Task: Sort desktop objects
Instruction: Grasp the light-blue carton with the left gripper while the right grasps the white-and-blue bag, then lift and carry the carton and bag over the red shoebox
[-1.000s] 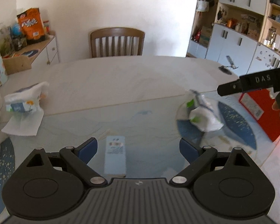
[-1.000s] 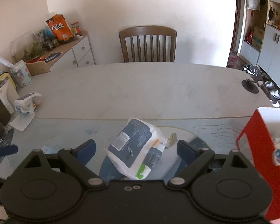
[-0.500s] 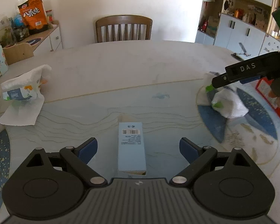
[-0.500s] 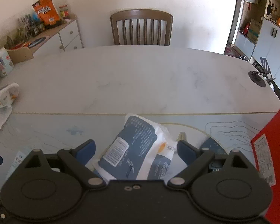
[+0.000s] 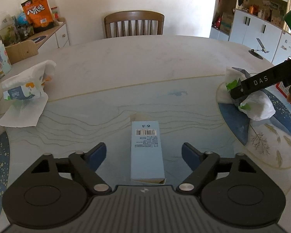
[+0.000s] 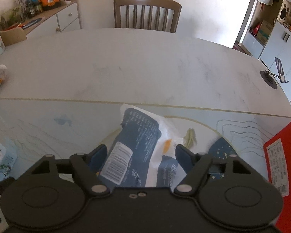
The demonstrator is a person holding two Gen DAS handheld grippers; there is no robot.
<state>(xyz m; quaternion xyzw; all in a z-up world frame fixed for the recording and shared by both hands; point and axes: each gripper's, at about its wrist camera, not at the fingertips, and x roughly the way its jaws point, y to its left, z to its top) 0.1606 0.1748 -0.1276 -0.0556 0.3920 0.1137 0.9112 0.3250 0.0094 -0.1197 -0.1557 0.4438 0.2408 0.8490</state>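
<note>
Right gripper (image 5: 261, 81) side bar: you are reading "DAS".
Orange snack bag (image 5: 37, 9): you are seeing "八爪烧".
Light blue box (image 5: 146, 149): it is showing you a barcode; its small print is illegible.

A pale blue carton (image 5: 147, 151) lies flat on the desk (image 5: 145, 62), barcode face up, its open flap end nearest the camera. A crumpled navy-and-white packet (image 6: 137, 151) lies on a blue placemat (image 5: 240, 124). Another white wrapper (image 5: 27, 83) rests on a paper towel (image 5: 22, 112). A red box (image 6: 281, 167) stands at the right.
</note>
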